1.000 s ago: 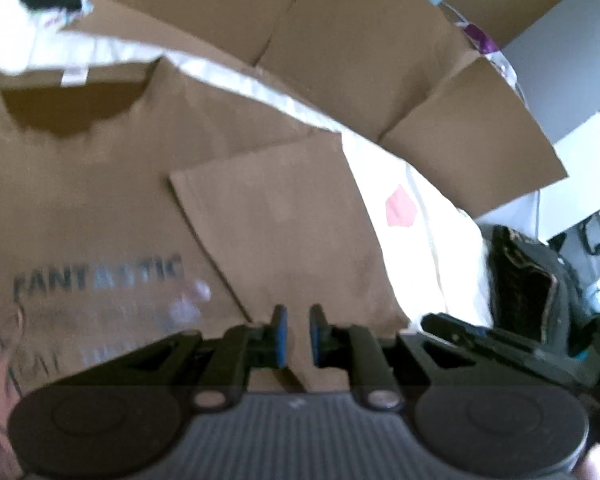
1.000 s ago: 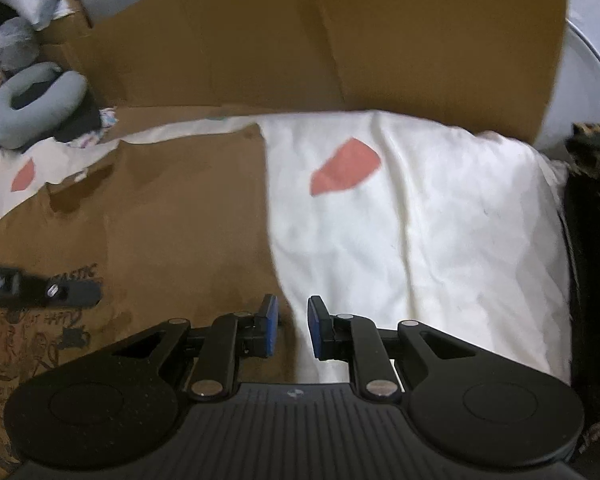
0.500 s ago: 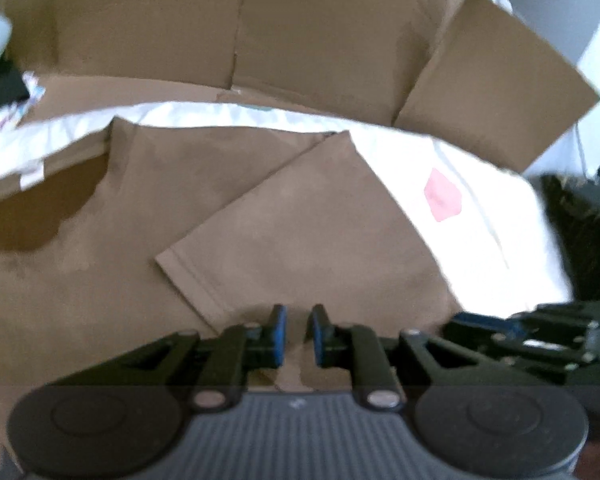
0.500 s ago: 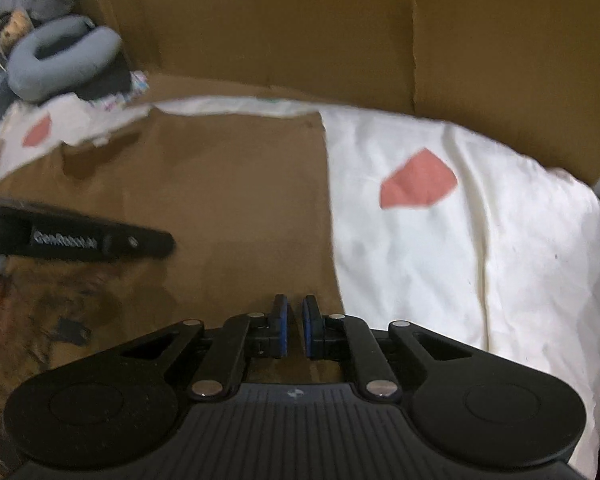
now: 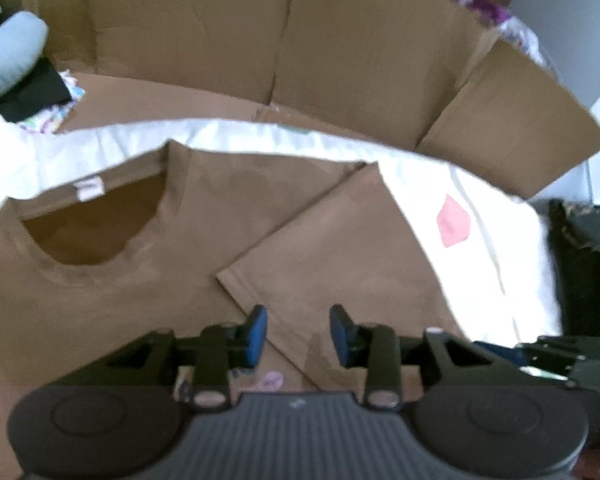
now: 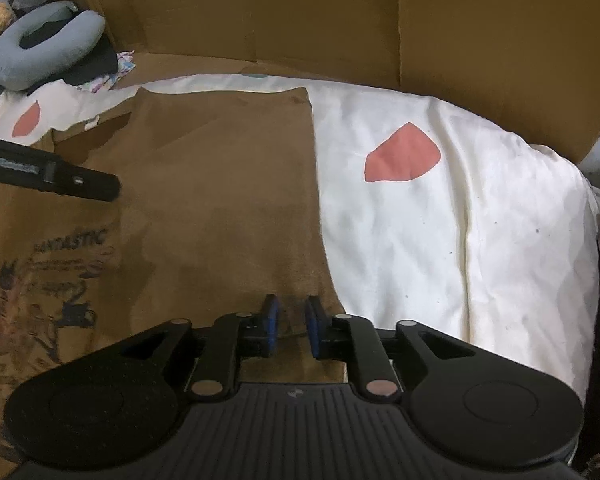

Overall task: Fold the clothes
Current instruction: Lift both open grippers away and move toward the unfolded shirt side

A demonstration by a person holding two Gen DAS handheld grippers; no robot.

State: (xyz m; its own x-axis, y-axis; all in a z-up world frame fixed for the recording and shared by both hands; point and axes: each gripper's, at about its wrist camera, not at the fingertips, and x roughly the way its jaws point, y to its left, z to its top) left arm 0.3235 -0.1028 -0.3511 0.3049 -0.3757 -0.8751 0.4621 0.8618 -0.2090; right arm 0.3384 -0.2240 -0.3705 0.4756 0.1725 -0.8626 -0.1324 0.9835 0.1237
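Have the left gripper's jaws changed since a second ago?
Yes. The left gripper has opened, its jaws now wider apart above the brown t-shirt's folded sleeve.

The brown T-shirt [image 6: 220, 200] runs past the left edge.

Brown T-shirt [image 6: 220, 184], dark print; white sheet [image 6: 460, 240], coral patches; blue fingers [image 6: 271, 326]

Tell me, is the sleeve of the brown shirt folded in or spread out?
Folded in: the sleeve lies flat across the shirt chest.
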